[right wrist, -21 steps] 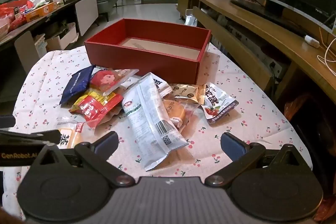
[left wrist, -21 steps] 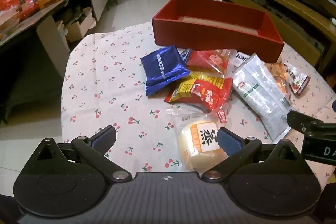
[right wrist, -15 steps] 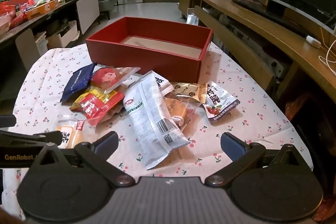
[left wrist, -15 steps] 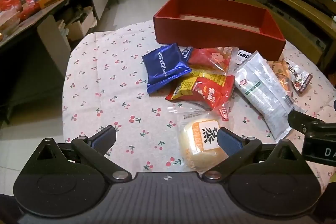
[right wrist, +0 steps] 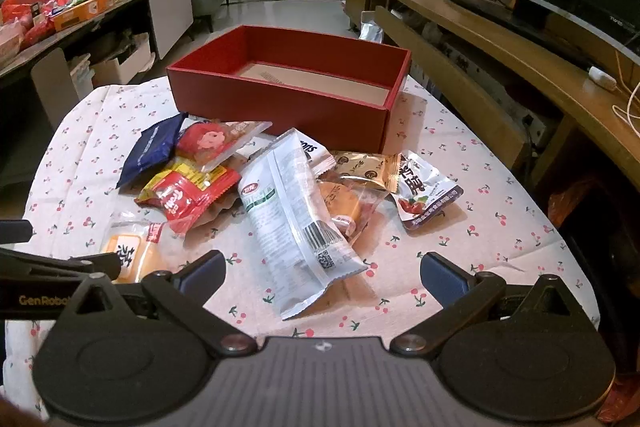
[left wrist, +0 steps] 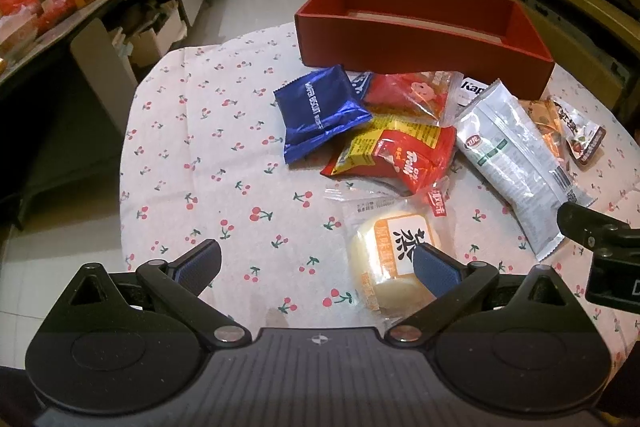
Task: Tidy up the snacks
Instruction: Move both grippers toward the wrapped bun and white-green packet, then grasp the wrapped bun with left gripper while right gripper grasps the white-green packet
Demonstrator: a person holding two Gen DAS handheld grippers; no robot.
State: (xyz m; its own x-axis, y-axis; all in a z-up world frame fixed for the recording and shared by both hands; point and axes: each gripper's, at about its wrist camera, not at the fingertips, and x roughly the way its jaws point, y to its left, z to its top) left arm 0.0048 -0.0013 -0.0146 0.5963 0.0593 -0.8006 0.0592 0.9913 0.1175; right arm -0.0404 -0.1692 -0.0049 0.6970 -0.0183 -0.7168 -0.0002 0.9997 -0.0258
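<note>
Both the left tongs (left wrist: 316, 259) and right tongs (right wrist: 322, 269) are held wide open, empty. The wrapped bun (left wrist: 386, 259) near the surface's front edge is judged soft, best taken lightly across its sides.

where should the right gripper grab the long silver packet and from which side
Grip the long silver packet across its narrow width, near the barcode end closest to the right gripper, coming down from above. It lies flat on the tablecloth, lengthwise toward the gripper; its near end is clear of the other snacks, while its far end sits in the pile by the red box. The jaws are wide open.
</note>
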